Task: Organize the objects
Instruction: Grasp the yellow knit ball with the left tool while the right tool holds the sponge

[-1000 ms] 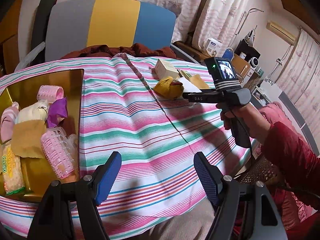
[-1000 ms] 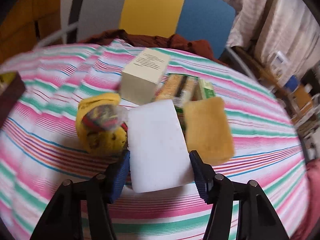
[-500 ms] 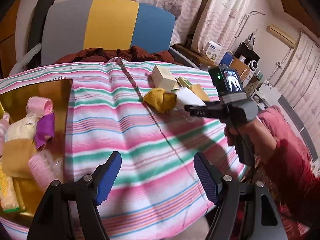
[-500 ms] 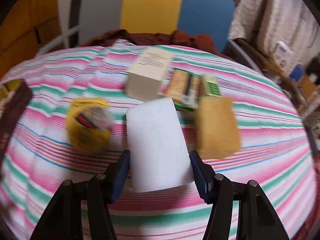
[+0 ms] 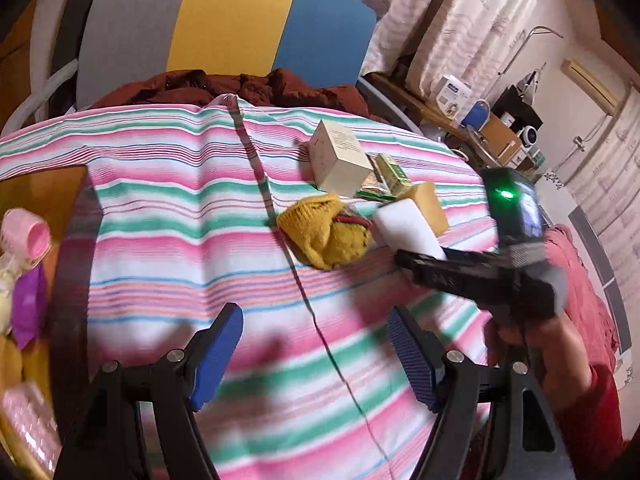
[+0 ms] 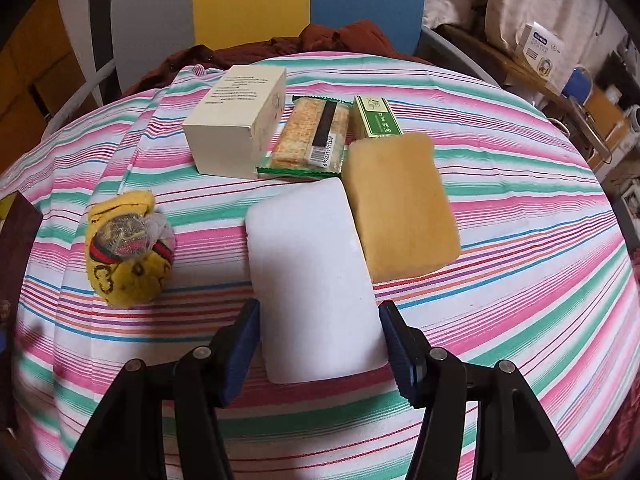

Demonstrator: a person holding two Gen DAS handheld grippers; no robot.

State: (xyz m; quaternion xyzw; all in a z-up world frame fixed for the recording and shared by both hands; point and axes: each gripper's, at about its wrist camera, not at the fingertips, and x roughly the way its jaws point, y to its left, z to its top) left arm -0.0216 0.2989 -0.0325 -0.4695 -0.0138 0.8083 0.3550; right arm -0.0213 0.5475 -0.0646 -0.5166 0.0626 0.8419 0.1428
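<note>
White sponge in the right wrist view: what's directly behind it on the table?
Behind the white sponge lies a green-edged cracker packet, flanked by a cream box and a small green box. The packet's near edge meets the sponge; whether it tucks underneath can't be seen.

A lived-in home room: pale pink patterned curtains [image 5: 460, 40] over the window, a white wall-mounted air conditioner [image 5: 592, 82], a cluttered wooden side shelf [image 5: 500, 136], and a counter under a pink-, green- and white-striped cloth [image 5: 180, 208].
</note>
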